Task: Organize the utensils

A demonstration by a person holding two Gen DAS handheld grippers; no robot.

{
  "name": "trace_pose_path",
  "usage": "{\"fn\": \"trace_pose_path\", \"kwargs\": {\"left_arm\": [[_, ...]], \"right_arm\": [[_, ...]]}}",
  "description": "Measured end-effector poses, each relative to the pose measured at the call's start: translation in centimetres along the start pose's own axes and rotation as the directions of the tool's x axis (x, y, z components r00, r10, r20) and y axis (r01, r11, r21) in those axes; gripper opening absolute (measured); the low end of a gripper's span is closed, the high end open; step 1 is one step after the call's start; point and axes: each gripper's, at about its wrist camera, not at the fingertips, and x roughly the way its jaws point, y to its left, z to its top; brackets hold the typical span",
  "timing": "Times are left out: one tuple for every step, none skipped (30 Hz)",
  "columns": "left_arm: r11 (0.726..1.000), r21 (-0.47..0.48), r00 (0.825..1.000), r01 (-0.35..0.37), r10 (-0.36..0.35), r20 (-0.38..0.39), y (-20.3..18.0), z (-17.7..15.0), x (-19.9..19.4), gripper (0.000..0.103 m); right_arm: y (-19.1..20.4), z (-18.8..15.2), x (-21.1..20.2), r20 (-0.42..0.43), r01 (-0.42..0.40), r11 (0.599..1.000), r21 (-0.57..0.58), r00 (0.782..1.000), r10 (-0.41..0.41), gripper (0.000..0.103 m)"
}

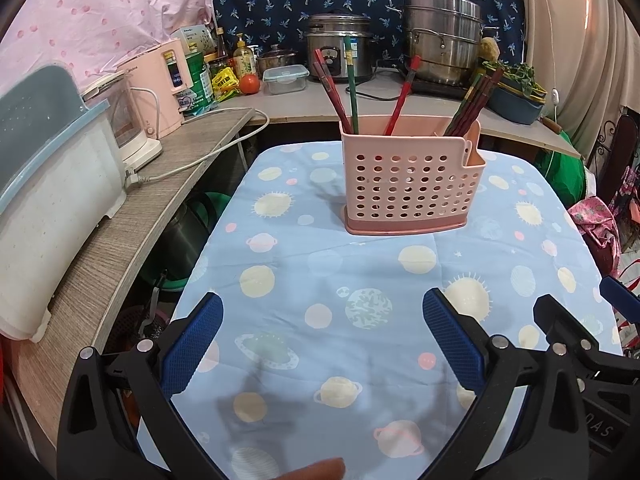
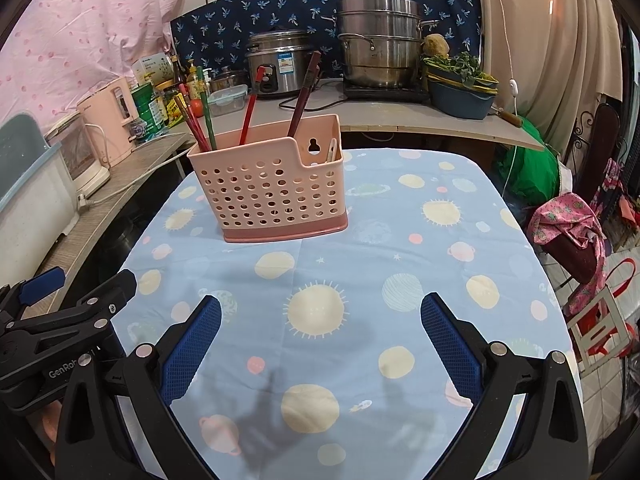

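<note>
Pink perforated utensil caddy [image 1: 408, 184] stands upright on the table, toward the far edge, nearer the far left corner in the right wrist view [image 2: 268, 188]. Its long axis runs roughly parallel to the far edge; the lower, notched compartment sits at its right end. Darker pink base tray touching the cloth.

Contents: chopsticks [image 1: 334, 92] stand in the caddy, long axes near vertical, tips down, handles up. Left group of red pairs leans left; one green stick [image 1: 351, 84] stands almost straight; a single red pair [image 1: 402, 100] leans right; a dark bundle [image 1: 474, 100] at the right end leans right. A pale utensil handle [image 2: 331, 150] sits in the notched compartment; type cannot be told.

Table covered by a blue planet-print cloth [image 1: 320, 280].

Left gripper [image 1: 322, 340]: jaws wide apart, holding nothing, above the near edge of the table, well apart from the caddy. Right gripper [image 2: 320, 340]: jaws wide apart, holding nothing, likewise above the near edge, just beside the left one.

Beyond the far edge: counter with rice cooker [image 1: 340, 52], stacked steel steamer pot [image 1: 442, 40], clear lidded container [image 1: 285, 79].
</note>
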Motion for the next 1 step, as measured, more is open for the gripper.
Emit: {"fn": "trace_pose_path", "kwargs": {"left_arm": [[1.000,0.003,1.000,0.001,-0.001,-0.002,0.03,0.00,0.03,0.096]], "right_arm": [[-0.04,-0.02,0.01,0.000,0.001,1.000,0.000,1.000,-0.001,0.096]]}}
